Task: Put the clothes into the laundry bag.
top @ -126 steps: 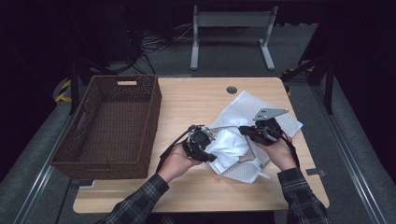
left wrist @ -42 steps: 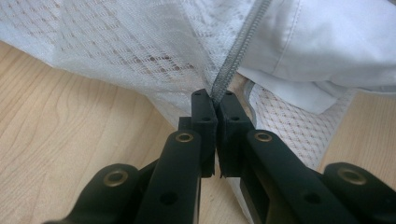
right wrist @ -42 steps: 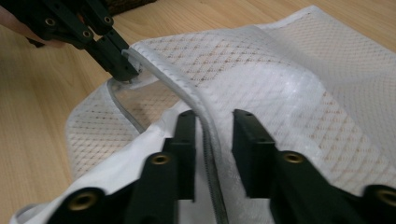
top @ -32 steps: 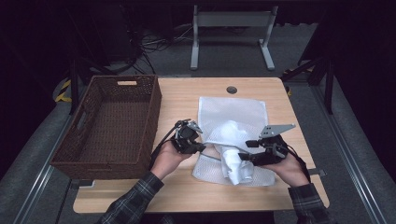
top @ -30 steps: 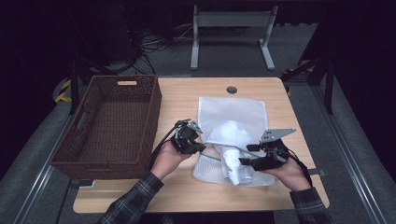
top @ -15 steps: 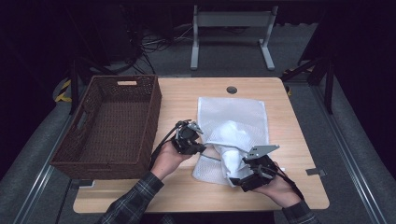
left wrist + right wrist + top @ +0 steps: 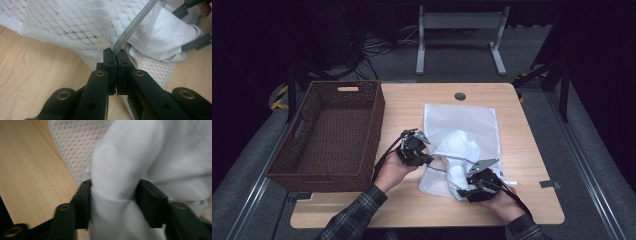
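A white mesh laundry bag [image 7: 462,120] lies flat on the wooden table, with a white garment [image 7: 456,145] bulging out of its near opening. My left gripper [image 7: 431,159] is shut on the bag's grey zipper edge [image 7: 130,32] and holds that edge up. My right gripper [image 7: 462,191] is at the garment's near end. Its jaws have just been closing, and the garment [image 7: 125,170] sits between them with both pads pressing into the cloth. In the left gripper view the garment [image 7: 160,37] shows under the lifted mesh [image 7: 75,25].
A dark wicker basket [image 7: 332,135] stands on the table's left side, close to the left hand. Bare wood [image 7: 542,165] lies right of the bag and along the near edge. A round cable hole [image 7: 460,96] is at the far edge.
My right gripper has come down and toward the near edge, from the bag's right side to the garment's end, and has closed on the cloth. The left gripper has kept its hold.
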Tool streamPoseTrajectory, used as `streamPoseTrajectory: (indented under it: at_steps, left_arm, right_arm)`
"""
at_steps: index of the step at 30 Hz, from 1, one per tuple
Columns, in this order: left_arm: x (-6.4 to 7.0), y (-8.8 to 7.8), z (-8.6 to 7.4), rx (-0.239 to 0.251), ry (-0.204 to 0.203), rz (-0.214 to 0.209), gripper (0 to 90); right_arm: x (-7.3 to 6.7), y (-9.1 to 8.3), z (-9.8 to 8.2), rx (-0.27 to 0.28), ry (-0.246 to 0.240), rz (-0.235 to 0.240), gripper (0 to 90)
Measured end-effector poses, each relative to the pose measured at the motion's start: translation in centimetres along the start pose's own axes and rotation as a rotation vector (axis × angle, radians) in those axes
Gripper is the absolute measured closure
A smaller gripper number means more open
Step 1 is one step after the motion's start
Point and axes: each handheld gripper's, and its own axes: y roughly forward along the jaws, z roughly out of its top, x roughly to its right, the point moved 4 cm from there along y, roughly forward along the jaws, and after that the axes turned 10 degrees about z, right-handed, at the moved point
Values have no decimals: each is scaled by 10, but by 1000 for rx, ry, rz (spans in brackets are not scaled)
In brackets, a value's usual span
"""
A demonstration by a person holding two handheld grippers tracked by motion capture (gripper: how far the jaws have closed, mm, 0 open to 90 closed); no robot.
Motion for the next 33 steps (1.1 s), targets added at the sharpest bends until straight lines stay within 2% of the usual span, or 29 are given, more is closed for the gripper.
streamPoseTrajectory:
  at_steps: [3, 5, 11, 20, 33]
  left_arm:
    - [1, 0, 0, 5, -3, -5, 891]
    - [1, -1, 1, 5, 2, -5, 891]
    - [1, 0, 1, 5, 14, -7, 892]
    - [6, 1, 2, 1, 37, -13, 892]
    - [14, 3, 4, -9, 71, -31, 892]
  right_arm:
    - [0, -3, 0, 10, -8, -3, 712]
    - [0, -5, 1, 23, -5, -5, 751]
    - [4, -15, 4, 78, 19, 4, 765]
    - [13, -22, 16, 130, 40, -40, 770]
    - [40, -22, 37, 190, 111, -114, 777]
